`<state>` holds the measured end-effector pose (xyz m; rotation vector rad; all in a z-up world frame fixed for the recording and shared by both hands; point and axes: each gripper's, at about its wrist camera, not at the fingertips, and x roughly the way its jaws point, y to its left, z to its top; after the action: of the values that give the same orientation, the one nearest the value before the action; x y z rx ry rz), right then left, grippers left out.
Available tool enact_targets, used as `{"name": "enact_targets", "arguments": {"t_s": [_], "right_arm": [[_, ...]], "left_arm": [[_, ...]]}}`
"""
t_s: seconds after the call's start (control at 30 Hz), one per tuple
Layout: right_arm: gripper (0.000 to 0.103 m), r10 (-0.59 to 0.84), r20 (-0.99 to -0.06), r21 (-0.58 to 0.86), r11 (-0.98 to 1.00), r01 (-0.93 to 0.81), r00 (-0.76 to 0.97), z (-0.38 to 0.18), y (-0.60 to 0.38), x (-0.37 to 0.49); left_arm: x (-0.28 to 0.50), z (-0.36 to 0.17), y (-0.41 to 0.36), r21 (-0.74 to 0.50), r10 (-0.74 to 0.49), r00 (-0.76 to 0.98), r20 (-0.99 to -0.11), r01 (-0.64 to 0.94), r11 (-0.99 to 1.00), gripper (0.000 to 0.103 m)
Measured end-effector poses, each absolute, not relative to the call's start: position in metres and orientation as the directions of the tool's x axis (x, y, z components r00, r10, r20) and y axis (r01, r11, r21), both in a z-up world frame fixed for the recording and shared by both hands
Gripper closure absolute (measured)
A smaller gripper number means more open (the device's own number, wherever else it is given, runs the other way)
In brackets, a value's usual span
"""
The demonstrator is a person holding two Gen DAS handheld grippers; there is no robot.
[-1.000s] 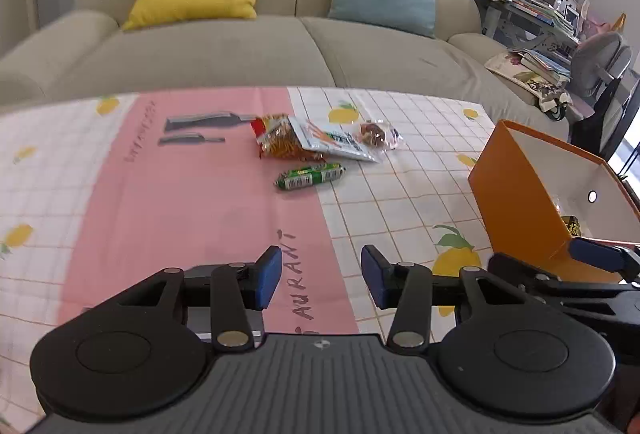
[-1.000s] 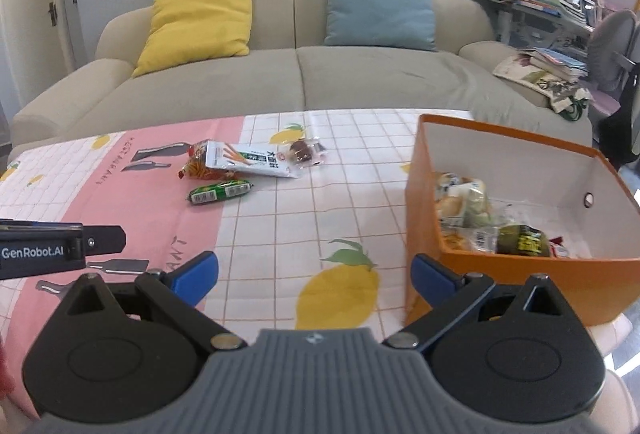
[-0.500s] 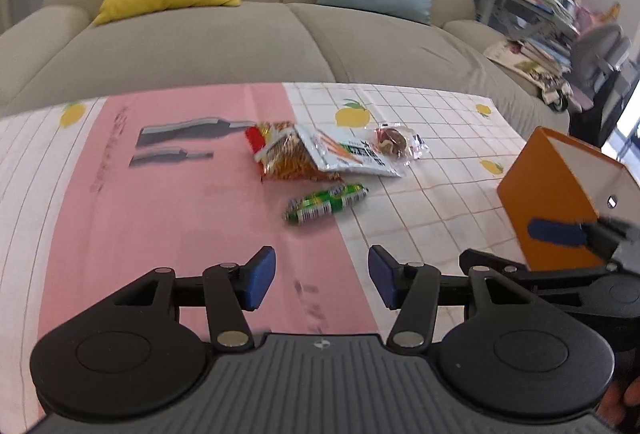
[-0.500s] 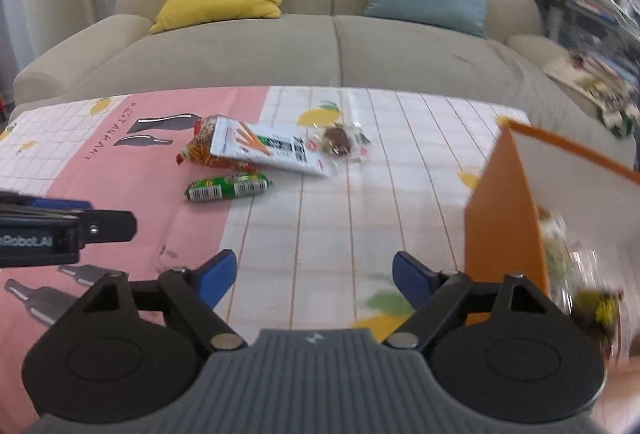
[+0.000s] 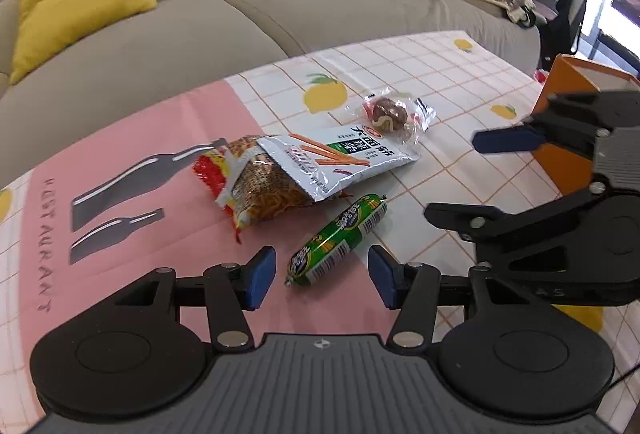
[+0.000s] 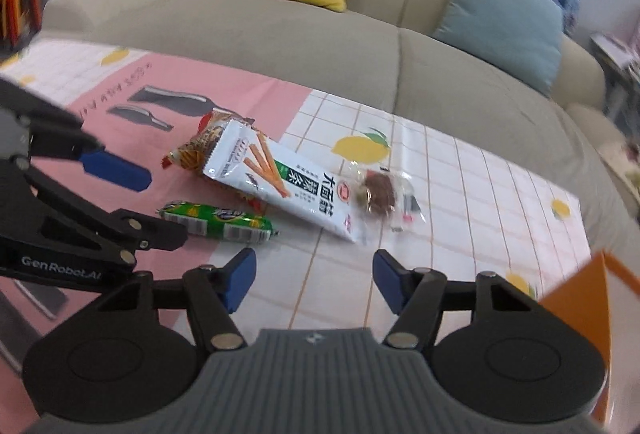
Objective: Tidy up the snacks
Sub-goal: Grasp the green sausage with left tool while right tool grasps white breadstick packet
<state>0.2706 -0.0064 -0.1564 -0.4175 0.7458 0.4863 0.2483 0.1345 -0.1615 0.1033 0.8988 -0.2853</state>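
Note:
A green sausage stick (image 5: 338,240) lies on the tablecloth, its near end between the spread pads of my left gripper (image 5: 322,276); the pads do not touch it. Behind it a white stick-snack bag (image 5: 340,158) overlaps a red-and-yellow noodle snack bag (image 5: 256,194). A wrapped chocolate cookie (image 5: 390,112) lies beyond them. My right gripper (image 6: 314,280) hovers over bare cloth just short of the white bag (image 6: 280,180) and cookie (image 6: 378,192); its jaws are closing with nothing between them. The sausage (image 6: 218,222) and left gripper (image 6: 166,206) are at its left.
The orange box (image 5: 560,90) stands at the table's right, cut off by the frame edge (image 6: 580,286). A beige sofa (image 5: 200,46) with yellow and teal cushions runs behind the table. Pink cloth printed with bottle shapes (image 5: 120,194) lies left of the snacks.
Both grippers moved left and down to the snack pile, and both views rolled. The right jaws narrowed. The orange box slid to the right edge of both views.

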Motion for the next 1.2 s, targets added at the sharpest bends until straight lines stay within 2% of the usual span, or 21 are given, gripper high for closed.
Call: {"name": "enact_targets", "arguments": {"t_s": [0.2, 0.37, 0.57, 0.67, 0.8, 1.03, 1.2], "right_arm": [[0.041, 0.239, -0.714, -0.287, 0.757, -0.587, 0.657, -0.173, 0.007, 0.289], [0.042, 0.250, -0.703, -0.301, 0.744, -0.597, 0.666, -0.184, 0.013, 0.299], [0.044, 0.260, -0.680, -0.338, 0.718, -0.608, 0.686, -0.193, 0.026, 0.299], [0.049, 0.275, -0.659, -0.359, 0.704, -0.614, 0.700, -0.196, 0.033, 0.298], [0.072, 0.274, -0.656, -0.376, 0.689, -0.620, 0.703, -0.198, 0.039, 0.299], [0.083, 0.280, -0.643, -0.376, 0.695, -0.613, 0.713, -0.187, 0.027, 0.266], [0.086, 0.251, -0.693, -0.366, 0.685, -0.630, 0.676, -0.180, 0.008, 0.217]], "left_arm": [[0.266, -0.175, 0.136, -0.062, -0.232, 0.556, -0.798, 0.308, 0.949, 0.045], [0.272, -0.182, 0.141, -0.104, -0.254, 0.536, -0.805, 0.294, 0.950, 0.052], [0.264, -0.180, 0.138, -0.068, -0.215, 0.530, -0.821, 0.283, 0.957, 0.070], [0.258, -0.178, 0.140, -0.079, -0.207, 0.521, -0.828, 0.256, 0.964, 0.072], [0.250, -0.176, 0.145, -0.099, -0.178, 0.517, -0.837, 0.176, 0.979, 0.073], [0.226, -0.173, 0.148, -0.132, -0.150, 0.494, -0.856, 0.071, 0.989, 0.074], [0.194, -0.171, 0.142, -0.166, -0.162, 0.466, -0.870, 0.032, 0.986, 0.075]]}}
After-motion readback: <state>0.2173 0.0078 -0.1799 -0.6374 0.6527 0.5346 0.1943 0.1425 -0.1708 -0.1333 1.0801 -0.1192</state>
